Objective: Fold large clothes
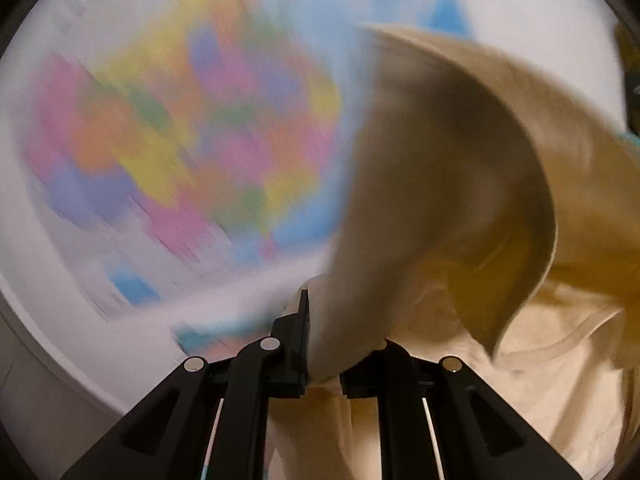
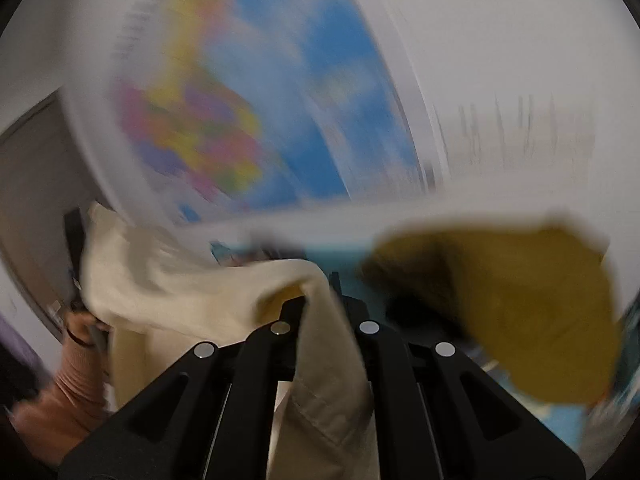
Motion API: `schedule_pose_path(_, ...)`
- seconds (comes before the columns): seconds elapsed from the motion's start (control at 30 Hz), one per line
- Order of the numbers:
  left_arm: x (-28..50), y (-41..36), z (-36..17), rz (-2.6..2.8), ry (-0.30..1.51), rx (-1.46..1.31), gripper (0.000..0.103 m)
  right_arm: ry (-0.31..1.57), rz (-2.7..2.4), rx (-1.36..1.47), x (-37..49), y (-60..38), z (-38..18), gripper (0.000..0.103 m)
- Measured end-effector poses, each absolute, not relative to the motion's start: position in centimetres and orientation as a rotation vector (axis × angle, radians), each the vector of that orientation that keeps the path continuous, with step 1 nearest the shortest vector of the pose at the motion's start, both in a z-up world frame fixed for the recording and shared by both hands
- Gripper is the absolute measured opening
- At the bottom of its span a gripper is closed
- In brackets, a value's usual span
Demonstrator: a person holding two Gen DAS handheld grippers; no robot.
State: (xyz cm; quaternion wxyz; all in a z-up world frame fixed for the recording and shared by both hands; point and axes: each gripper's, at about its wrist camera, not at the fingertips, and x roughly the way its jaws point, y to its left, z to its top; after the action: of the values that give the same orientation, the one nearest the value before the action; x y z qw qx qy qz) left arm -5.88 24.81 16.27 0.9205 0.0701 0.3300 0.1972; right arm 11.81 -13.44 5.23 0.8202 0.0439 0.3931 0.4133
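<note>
A large cream-coloured garment (image 1: 460,184) hangs lifted in the air, blurred by motion. My left gripper (image 1: 340,320) is shut on a fold of this cream garment, which billows up and to the right and drapes over the right finger. In the right wrist view the same cream garment (image 2: 168,292) runs between the black fingers (image 2: 292,316) of my right gripper (image 2: 320,296), which is shut on it, the cloth trailing down toward the camera. A yellow-ochre cloth (image 2: 532,316) lies blurred at the right of that view.
A colourful map sheet (image 1: 180,140) with pink, yellow, orange and blue patches fills the background, seen also as the map (image 2: 248,120) in the right wrist view. A person's hand (image 2: 76,360) holding the other gripper shows at lower left there.
</note>
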Motion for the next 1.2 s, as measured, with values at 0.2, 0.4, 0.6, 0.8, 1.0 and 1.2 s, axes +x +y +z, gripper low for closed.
schedule_pose_path(0.2,5.5,28.8,3.6,0.374,0.944,0.037,0.01,0.98,0.596,-0.161,17.1,-9.2,-3.6,0.034)
schedule_pose_path(0.4,3.2,29.7,2.1,0.323,0.907,0.041,0.053,0.689,0.662,-0.4,11.1,-7.4,3.0,0.068)
schedule_pose_path(0.6,-1.9,27.3,2.4,0.21,0.832,0.071,0.076,0.657,0.876,-0.712,4.9,0.8,-0.5,0.076)
schedule_pose_path(0.8,-2.3,24.0,-0.6,0.153,0.908,0.199,0.078,0.708,0.798,-0.841,7.6,6.5,-6.0,0.05)
schedule_pose_path(1.0,-0.3,26.3,-2.1,0.184,0.983,0.068,0.014,0.752,0.812,-0.594,12.8,7.0,-1.5,0.007)
schedule_pose_path(1.2,1.1,31.4,0.8,0.223,0.893,-0.105,0.013,0.796,0.804,-0.326,17.6,7.3,0.8,0.007)
